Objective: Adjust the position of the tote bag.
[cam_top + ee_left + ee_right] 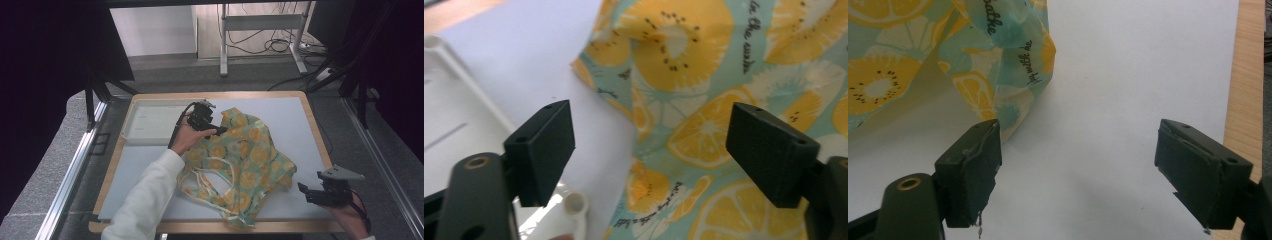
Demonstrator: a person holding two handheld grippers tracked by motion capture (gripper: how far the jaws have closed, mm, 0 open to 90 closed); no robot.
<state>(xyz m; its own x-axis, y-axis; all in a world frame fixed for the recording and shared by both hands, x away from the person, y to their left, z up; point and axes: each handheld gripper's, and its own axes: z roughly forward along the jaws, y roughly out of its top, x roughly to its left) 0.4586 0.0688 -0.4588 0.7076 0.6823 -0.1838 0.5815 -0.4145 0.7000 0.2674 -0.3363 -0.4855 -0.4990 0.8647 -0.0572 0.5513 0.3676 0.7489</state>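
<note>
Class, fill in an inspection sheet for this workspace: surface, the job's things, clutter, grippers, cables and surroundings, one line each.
Surface: white table top with a wooden edge, flat.
Job's things: crumpled apron printed with yellow fruit slices, its cream straps looped toward the near edge.
Clutter: white tray at the far left corner of the table.
Grippers: left hand-held gripper open, at the apron's far edge; right hand-held gripper open, beside the apron's right side, touching nothing.
Cables: black cable trailing from the left gripper; loose cables on the floor beyond.
Surroundings: grey floor, metal stand, dark curtains.
</note>
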